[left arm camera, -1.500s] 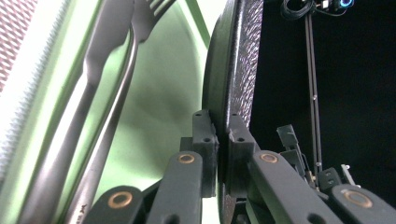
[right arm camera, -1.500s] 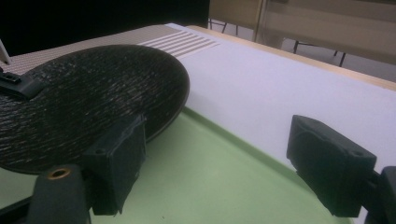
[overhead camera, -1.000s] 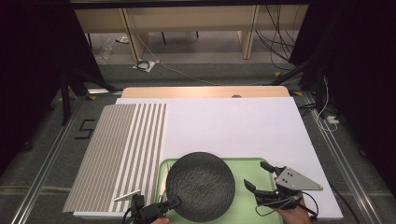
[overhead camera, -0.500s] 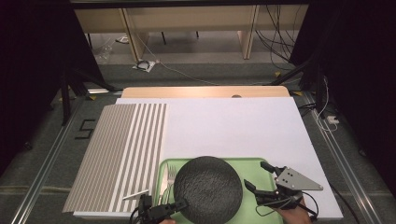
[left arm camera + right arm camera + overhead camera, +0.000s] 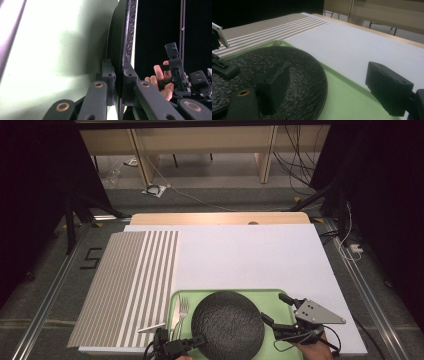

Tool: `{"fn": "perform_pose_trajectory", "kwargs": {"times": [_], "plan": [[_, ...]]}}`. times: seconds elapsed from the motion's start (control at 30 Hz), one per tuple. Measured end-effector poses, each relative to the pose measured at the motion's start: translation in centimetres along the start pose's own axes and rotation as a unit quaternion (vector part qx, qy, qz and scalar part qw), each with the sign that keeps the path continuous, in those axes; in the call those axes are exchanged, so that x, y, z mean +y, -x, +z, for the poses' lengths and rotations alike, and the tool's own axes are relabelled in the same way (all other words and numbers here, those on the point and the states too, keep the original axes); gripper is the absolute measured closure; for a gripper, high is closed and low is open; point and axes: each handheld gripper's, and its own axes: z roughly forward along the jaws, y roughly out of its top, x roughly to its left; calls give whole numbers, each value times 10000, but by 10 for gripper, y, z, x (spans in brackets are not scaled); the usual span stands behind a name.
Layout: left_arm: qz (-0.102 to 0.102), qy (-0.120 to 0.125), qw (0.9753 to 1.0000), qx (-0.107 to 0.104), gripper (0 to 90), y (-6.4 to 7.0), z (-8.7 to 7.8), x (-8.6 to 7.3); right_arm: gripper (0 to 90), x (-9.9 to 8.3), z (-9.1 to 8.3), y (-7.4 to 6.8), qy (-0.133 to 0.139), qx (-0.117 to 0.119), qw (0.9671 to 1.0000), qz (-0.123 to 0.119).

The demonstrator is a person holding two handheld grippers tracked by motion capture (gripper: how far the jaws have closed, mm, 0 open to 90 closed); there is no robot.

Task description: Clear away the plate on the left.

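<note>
A round black textured plate (image 5: 228, 325) sits on a green tray (image 5: 280, 296) at the table's near edge. My left gripper (image 5: 199, 340) comes in from the bottom and is shut on the plate's near-left rim. In the left gripper view the two pads clamp the dark rim (image 5: 118, 75), with the plate (image 5: 128, 30) standing edge-on over the tray (image 5: 62, 50). My right gripper (image 5: 276, 309) stands open just right of the plate. In the right gripper view its left jaw hangs over the plate (image 5: 274, 65) and its right jaw over the tray (image 5: 347, 92).
A silver fork (image 5: 182, 312) lies on the tray's left side beside the plate. A striped grey-and-white mat (image 5: 130, 280) covers the table's left part, and a white sheet (image 5: 250, 255) covers the rest. Beyond the far wooden edge (image 5: 220, 218) is floor with cables.
The plate has slid to the right and slightly nearer on the tray, held by my left gripper, uncovering the fork. The right gripper has hardly moved.
</note>
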Motion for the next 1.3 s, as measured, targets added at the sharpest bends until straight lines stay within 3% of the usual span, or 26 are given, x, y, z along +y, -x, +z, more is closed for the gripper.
{"fn": "perform_pose_trajectory", "kwargs": {"times": [0.07, 0.33, 0.63, 1.3], "plan": [[-81, -54, 9999, -68, 831, -1, 1, 1, 206, 0, 0, 0, 3, 1, 10000, -2], [-94, -122, 9999, -22, 827, -2, 2, 2, 206, 0, 0, 0, 8, -4, 10000, -4], [30, -196, 9998, 73, 823, -3, 3, 2, 206, 0, 0, -1, 2, 6, 10000, -13], [39, -258, 9996, 146, 757, -5, 5, 2, 207, 0, 0, -1, -20, 20, 10000, -16]]}}
